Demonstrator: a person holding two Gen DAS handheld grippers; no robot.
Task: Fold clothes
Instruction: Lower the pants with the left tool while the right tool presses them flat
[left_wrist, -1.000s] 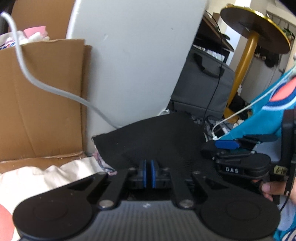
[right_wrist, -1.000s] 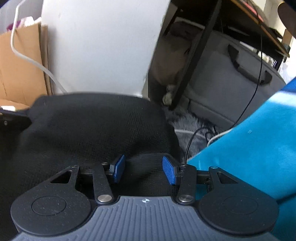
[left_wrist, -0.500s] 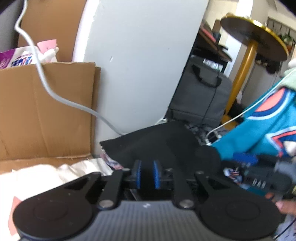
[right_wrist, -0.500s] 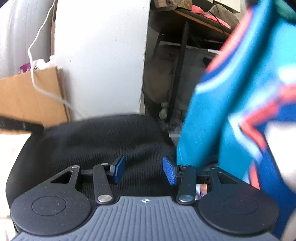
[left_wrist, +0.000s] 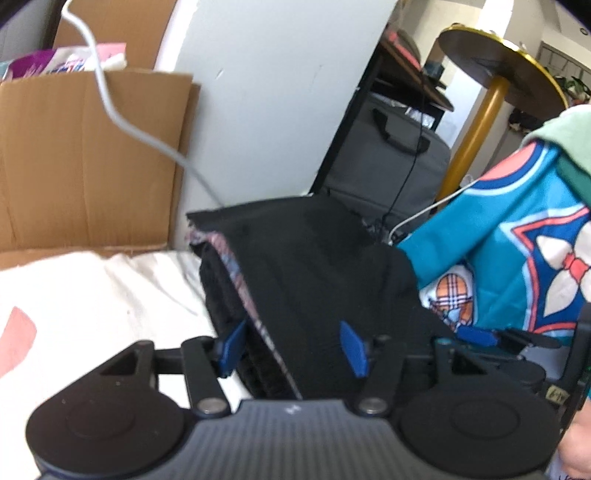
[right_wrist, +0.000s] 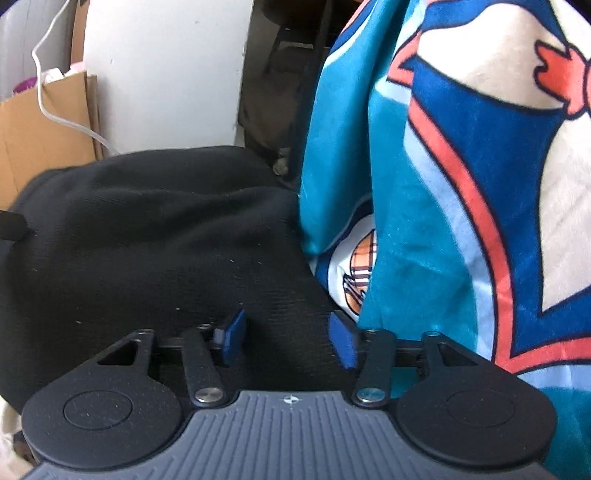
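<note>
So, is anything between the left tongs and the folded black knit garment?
Nothing visible: the left tongs stand open right over the folded black knit garment. The teal patterned cloth hangs off to the right.

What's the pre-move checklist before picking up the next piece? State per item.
1. Left gripper open and empty: ok, jaws spread over the black garment.
2. Right gripper open and empty: ok.
3. Black garment folded and set down: ok, it lies flat with a plaid edge showing at its side.
4. Teal patterned cloth clear of the right gripper: not ok, it hangs close against the right finger.
5. White cable clear of the fold: cannot tell.
6. Free room on the cream sheet: ok.
</note>
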